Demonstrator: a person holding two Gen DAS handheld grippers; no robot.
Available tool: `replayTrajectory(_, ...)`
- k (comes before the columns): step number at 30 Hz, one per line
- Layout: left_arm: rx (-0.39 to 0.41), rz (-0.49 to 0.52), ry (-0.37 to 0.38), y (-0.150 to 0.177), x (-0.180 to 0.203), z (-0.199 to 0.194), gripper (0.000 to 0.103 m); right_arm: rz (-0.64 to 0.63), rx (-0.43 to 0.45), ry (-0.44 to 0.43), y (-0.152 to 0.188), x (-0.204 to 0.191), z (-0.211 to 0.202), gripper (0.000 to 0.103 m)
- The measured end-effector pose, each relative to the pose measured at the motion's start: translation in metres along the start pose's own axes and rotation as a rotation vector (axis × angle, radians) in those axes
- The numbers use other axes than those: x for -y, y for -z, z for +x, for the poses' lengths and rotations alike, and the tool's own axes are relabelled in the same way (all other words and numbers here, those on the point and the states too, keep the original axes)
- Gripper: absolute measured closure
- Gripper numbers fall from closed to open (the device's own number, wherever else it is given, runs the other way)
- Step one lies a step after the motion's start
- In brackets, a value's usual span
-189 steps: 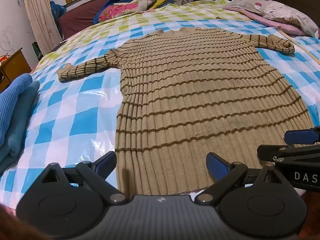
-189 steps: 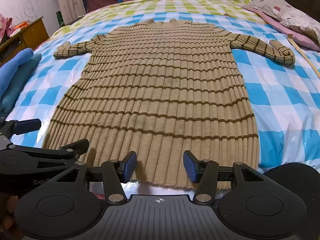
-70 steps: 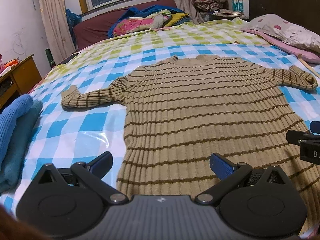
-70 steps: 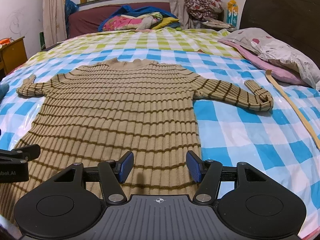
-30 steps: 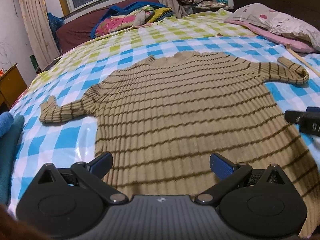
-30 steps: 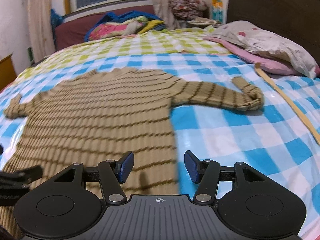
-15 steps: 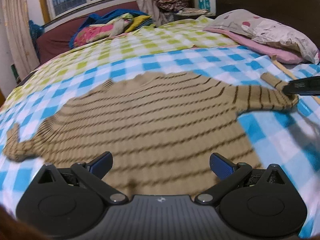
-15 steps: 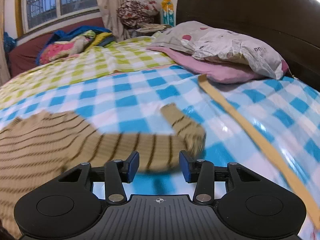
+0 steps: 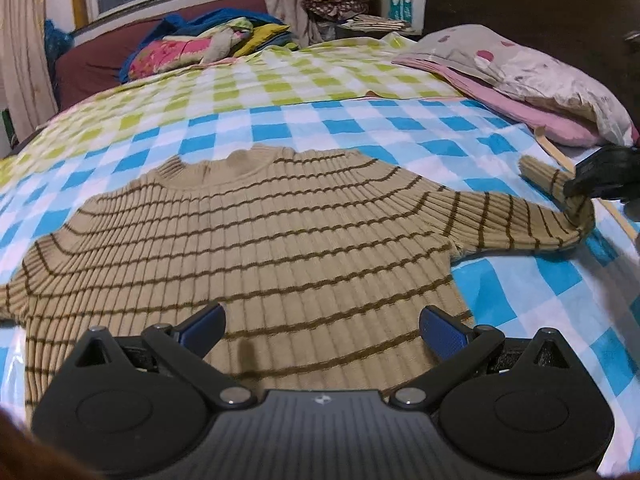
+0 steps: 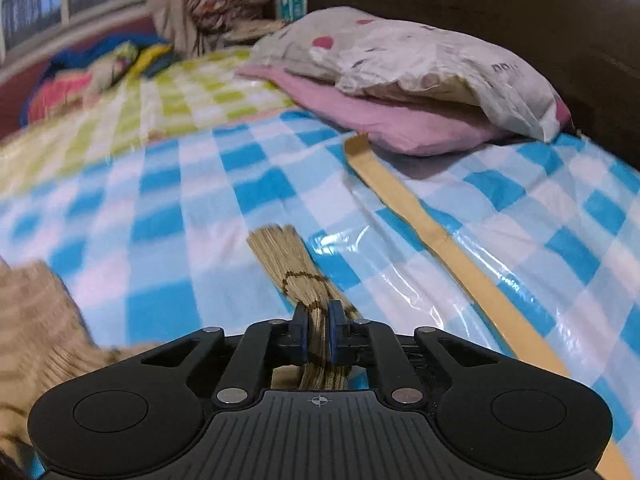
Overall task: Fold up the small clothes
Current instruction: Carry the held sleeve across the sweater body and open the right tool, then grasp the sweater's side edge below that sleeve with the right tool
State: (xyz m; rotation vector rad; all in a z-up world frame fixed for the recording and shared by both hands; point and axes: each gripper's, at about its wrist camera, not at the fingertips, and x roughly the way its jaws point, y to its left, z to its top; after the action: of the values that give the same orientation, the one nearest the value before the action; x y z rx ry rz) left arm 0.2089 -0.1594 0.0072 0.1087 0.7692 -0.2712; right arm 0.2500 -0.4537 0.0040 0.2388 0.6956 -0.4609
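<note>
A tan ribbed sweater with brown stripes [image 9: 256,248] is spread flat on the blue-and-white checked bedsheet [image 9: 532,296]. Its cuff [image 10: 292,264] is pinched between the pads of the right gripper [image 10: 319,334], whose jaws have just been closing onto the knit. The left gripper [image 9: 322,326] is held over the sweater's body with its jaws wide apart and nothing gripped. A pink pillow [image 10: 400,120] is seen near the headboard.
</note>
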Motion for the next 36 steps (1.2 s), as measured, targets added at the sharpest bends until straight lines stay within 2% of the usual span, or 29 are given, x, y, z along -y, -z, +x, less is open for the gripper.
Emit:
replayTrajectory(6, 0.048, -0.054, 0.001, 0.001, -0.029, -0.023, 0.000, 0.086, 0.075, -0.210, -0.018, -0.027, -0.052, 0.094)
replayTrajectory(12, 0.094, -0.077, -0.057, 0.017, -0.079, -0.053, 0.000, 0.063, 0.108, -0.444, -0.028, -0.110, -0.097, 0.094)
replayTrajectory(17, 0.082, -0.117, -0.124, 0.045, -0.131, -0.072, 0.000, -0.077, 0.075, -0.602, -0.005, -0.210, -0.109, 0.094)
replayTrajectory(21, 0.081, -0.129, -0.180, 0.065, -0.160, -0.081, 0.000, -0.165, -0.046, -0.747, 0.027, -0.270, -0.104, 0.088)
replayTrajectory(23, 0.084, -0.130, -0.196, 0.075, -0.171, -0.084, 0.000, -0.202, -0.061, -0.776, 0.040, -0.284, -0.105, 0.087)
replayTrajectory(25, 0.086, -0.131, -0.205, 0.081, -0.178, -0.082, 0.000, -0.227, -0.061, -0.766, 0.046, -0.284, -0.105, 0.087)
replayTrajectory(32, 0.080, -0.163, -0.176, 0.089, -0.189, -0.078, 0.000, -0.285, -0.068, -0.714, 0.062, -0.256, -0.111, 0.087)
replayTrajectory(36, 0.075, -0.162, -0.180, 0.090, -0.188, -0.079, 0.000, -0.332, -0.132, -0.798, 0.072, -0.273, -0.109, 0.087)
